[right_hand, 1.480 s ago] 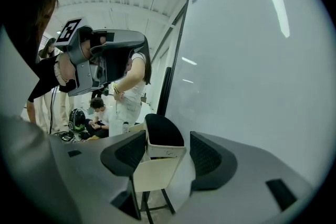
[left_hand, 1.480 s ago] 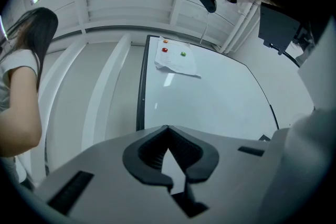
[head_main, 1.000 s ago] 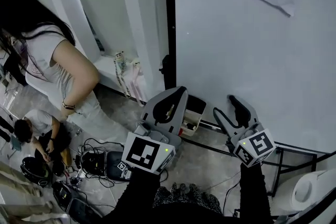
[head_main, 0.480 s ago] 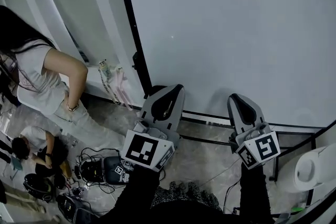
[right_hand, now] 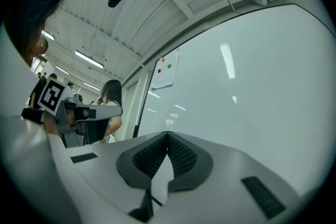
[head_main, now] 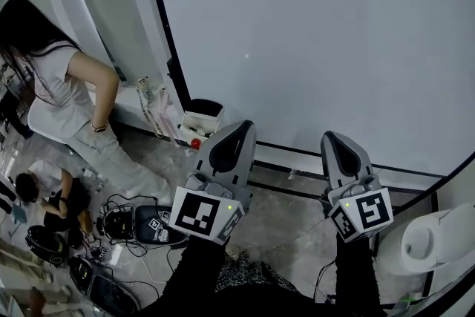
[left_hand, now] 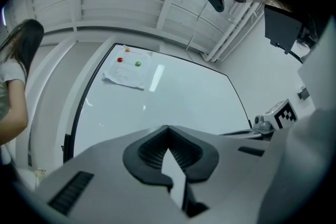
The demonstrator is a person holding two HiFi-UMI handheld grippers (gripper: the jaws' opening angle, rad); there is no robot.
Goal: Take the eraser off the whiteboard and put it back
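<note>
With left gripper (head_main: 239, 131) and right gripper (head_main: 332, 139) both clenched on nothing (the right's jaws just closed) and no eraser visible on the whiteboard (head_main: 334, 48), a reach could hit bare board.

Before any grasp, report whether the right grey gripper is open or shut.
Shut. The right grey gripper has just closed; its black ribbed pads meet at the tips, nothing between.

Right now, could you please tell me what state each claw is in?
Left claw: closed, holding nothing.
Right claw: closed, its jaws have just been closing, with nothing between them.
</note>
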